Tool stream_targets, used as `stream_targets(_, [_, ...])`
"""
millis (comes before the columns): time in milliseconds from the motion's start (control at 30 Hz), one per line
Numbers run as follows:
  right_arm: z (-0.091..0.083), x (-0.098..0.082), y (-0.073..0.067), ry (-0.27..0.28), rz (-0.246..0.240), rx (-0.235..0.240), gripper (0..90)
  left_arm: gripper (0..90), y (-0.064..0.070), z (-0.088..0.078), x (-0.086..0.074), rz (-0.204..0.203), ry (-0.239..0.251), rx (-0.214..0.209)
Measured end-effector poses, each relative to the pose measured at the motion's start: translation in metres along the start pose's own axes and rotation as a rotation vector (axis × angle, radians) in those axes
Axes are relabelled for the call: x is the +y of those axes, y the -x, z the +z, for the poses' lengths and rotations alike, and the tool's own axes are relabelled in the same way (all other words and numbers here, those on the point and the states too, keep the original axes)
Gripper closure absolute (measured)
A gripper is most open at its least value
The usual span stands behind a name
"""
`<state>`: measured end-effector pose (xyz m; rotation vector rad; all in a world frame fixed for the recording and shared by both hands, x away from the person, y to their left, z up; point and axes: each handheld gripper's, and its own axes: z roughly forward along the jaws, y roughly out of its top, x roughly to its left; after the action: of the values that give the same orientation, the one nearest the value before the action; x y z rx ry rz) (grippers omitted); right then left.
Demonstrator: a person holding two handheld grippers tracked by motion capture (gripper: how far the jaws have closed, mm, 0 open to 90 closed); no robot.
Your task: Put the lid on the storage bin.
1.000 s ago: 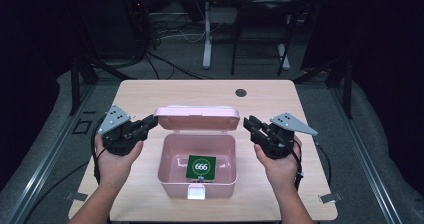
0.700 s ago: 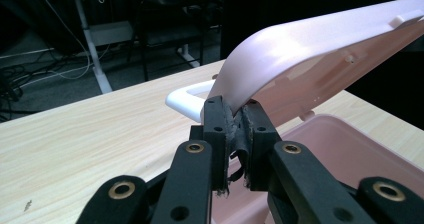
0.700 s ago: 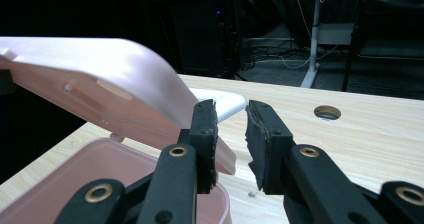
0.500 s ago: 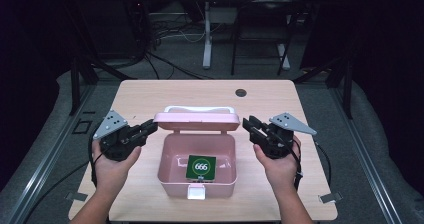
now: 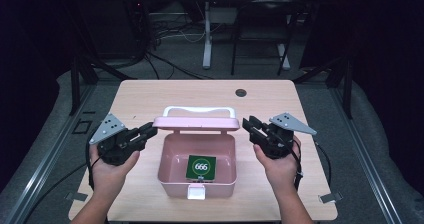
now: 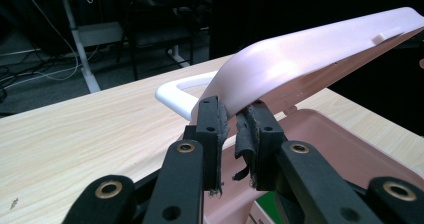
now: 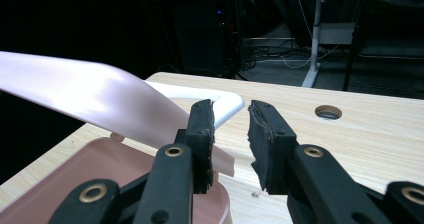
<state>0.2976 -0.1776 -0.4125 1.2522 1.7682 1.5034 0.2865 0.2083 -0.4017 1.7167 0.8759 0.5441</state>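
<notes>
Claws flank the lid (image 5: 196,123), both parted; high view reveals green card (image 5: 201,167).

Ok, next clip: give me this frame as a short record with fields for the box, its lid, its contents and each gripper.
box: pink box on the wooden table, white latch at front
lid: pink lid raised, tilted partway, white handle on it
contents: green card marked 666
left gripper: at lid's left end; jaws just been opening, pads off the lid edge
right gripper: beside lid's right end, open, holding nothing
</notes>
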Motion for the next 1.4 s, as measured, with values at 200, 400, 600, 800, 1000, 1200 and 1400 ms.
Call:
stream_targets(200, [0.0, 0.0, 0.0, -0.002, 0.002, 0.004, 69.5, 75.2, 0.003, -0.003, -0.001, 0.004, -0.004, -0.008])
stream_targets(400, [0.0, 0.0, 0.0, 0.001, 0.003, 0.007, 67.6, 71.8, 0.005, -0.006, -0.005, 0.004, -0.008, -0.016])
stream_targets(600, [0.0, 0.0, 0.001, -0.004, 0.005, 0.01, 66.2, 70.3, 0.008, -0.007, -0.008, 0.003, -0.005, -0.019])
stream_targets(800, [0.001, -0.001, 0.003, -0.006, 0.014, 0.009, 64.5, 67.6, 0.01, -0.01, -0.014, 0.001, -0.012, -0.032])
stream_targets(1000, [0.002, -0.002, 0.005, -0.01, 0.02, 0.008, 63.7, 66.5, 0.013, -0.013, -0.019, 0.01, -0.015, -0.034])
stream_targets(1200, [0.003, -0.003, 0.006, -0.012, 0.019, 0.002, 63.0, 66.2, 0.014, -0.017, -0.023, 0.012, -0.022, -0.038])
stream_targets(1400, [0.003, -0.004, 0.006, -0.016, 0.02, 0.0, 63.0, 66.2, 0.015, -0.019, -0.026, 0.009, -0.026, -0.045])
